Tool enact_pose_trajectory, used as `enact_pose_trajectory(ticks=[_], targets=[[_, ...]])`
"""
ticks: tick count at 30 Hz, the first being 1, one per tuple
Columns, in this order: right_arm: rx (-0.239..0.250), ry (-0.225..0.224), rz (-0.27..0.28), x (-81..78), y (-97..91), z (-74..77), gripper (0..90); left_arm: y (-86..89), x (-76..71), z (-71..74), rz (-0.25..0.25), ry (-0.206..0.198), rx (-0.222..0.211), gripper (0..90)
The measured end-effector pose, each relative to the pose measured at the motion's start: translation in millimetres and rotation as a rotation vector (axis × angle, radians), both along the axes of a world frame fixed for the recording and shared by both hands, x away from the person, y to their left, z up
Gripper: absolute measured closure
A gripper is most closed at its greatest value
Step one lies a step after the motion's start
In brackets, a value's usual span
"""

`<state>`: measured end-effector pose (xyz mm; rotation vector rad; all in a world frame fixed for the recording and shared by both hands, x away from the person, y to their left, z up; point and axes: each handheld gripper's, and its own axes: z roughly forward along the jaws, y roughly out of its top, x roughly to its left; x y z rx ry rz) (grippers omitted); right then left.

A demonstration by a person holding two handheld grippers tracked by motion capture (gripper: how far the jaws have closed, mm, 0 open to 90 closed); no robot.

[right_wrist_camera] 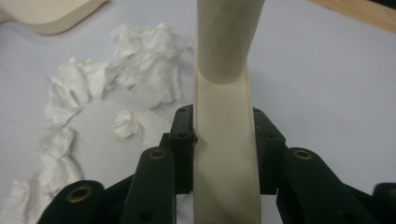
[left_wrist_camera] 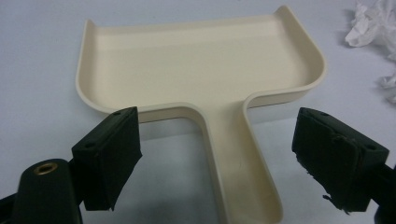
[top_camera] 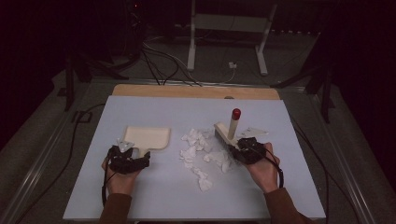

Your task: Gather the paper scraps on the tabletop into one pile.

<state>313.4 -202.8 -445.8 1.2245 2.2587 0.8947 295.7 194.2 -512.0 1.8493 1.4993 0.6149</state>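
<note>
While the right gripper (right_wrist_camera: 223, 140) clamps the brush (top_camera: 227, 132) by its handle, just right of the paper scraps (top_camera: 201, 151), the left gripper (left_wrist_camera: 217, 158) stands wide open astride the dustpan (left_wrist_camera: 196, 70) handle, gripping nothing. Close squarely on that handle first, keeping the pan lip flat and facing the scraps.

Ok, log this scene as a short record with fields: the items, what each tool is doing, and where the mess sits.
surface: pale blue table top
left tool: open, jaws on either side of the handle of the cream plastic dustpan, not touching it
right tool: shut on the cream hand brush with a red-tipped handle
mess: crumpled white paper scraps, lying between dustpan and brush
dustpan contents: none
</note>
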Motion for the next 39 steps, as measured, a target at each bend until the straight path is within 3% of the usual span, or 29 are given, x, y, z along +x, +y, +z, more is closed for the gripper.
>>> enact_pose_trajectory(ticks=[7,15,18,25,30,34,39], targets=[[0.023,-0.048,-0.031,10.3,-14.8,6.5,67.7,3.7,-2.7,3.0,-0.007,-0.012,-0.027,9.7],[0.004,-0.105,0.031,35.7,-17.2,11.0,67.8,4.8,-2.7,3.1,-0.019,-0.001,-0.051,0.5],[-0.029,-0.137,0.052,46.9,-11.7,10.3,67.9,4.5,-2.6,2.7,-0.021,0.000,-0.049,0.5],[-0.033,-0.154,0.100,71.9,4.3,9.5,67.9,6.3,-3.2,2.8,-0.021,0.000,-0.053,0.5],[-0.022,-0.168,0.206,85.9,14.1,5.3,68.0,7.1,-3.3,2.2,-0.014,0.001,-0.055,0.5],[-0.022,-0.171,0.261,91.9,23.7,-3.5,68.0,8.4,-3.6,2.3,-0.013,0.002,-0.055,0.5],[-0.079,-0.165,0.276,98.0,34.8,-14.6,67.9,8.7,-3.3,1.6,-0.013,0.005,-0.055,0.5]])
